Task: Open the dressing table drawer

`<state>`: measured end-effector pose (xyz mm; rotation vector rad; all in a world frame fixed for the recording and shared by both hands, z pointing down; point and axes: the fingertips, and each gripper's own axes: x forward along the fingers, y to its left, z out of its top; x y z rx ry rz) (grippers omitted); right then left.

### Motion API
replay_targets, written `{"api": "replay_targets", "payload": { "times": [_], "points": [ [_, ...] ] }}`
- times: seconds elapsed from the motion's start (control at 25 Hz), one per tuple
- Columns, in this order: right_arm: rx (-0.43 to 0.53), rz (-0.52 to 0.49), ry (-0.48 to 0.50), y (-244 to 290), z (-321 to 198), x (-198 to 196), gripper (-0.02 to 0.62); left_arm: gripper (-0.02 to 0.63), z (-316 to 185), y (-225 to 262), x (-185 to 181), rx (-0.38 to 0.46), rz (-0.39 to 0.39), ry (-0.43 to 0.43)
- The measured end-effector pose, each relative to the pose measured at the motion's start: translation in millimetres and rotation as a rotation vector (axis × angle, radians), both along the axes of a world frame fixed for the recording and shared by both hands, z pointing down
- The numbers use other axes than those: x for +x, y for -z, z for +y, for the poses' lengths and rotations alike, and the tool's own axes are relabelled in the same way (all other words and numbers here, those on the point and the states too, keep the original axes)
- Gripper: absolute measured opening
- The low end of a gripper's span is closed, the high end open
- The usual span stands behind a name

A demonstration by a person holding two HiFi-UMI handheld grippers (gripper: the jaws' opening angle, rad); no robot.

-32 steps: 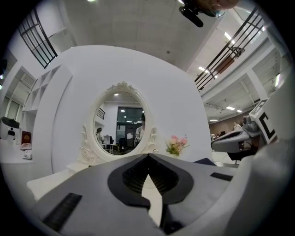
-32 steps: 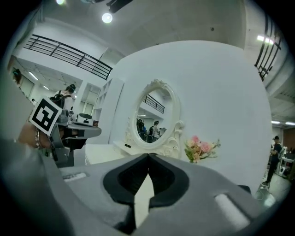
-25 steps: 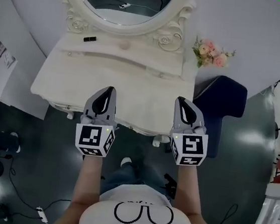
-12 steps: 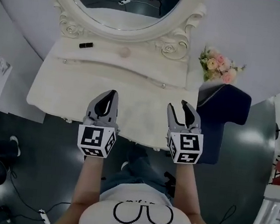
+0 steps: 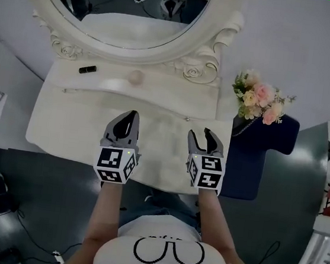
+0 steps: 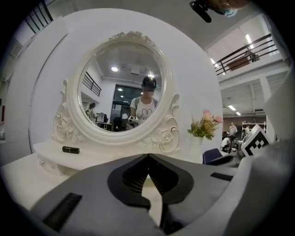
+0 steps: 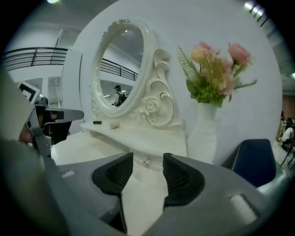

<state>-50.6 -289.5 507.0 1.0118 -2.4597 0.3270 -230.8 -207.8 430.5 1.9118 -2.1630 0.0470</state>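
One drawer knob ahead of empty, opening right fingers; left fingers closed together.

We are in a studio-like hall: a dressing table against a white backdrop, cables on the dark floor at lower left, balcony railings.

Your head camera looks steeply down on the dressing table; both gripper cameras sit low over it, sharing the mirror.
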Motion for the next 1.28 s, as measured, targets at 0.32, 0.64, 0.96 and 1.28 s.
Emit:
{"api": "replay_targets", "payload": {
  "times": [0.32, 0.64, 0.96, 1.28],
  "points": [
    [-0.184, -0.001, -0.032, -57.6, -22.7, -26.0, 0.175, -0.002, -37.9, -30.8, -8.7, -0.070, 0.024, -0.021],
    [-0.224, 0.012, -0.098, -86.4, -38.2, -47.2, 0.110, -0.002, -44.1, -50.7, -22.9, -0.105, 0.041, -0.063],
    [-0.190, 0.070, -0.166, -88.8, -44.5, -54.2, 0.092, -0.002, -41.8, -56.2, -33.3, -0.124, 0.058, -0.133],
    [-0.166, 0.102, -0.181, -88.4, -38.6, -51.3, 0.092, -0.002, -32.4, -60.6, -30.8, -0.135, 0.063, -0.181]
  ]
}}
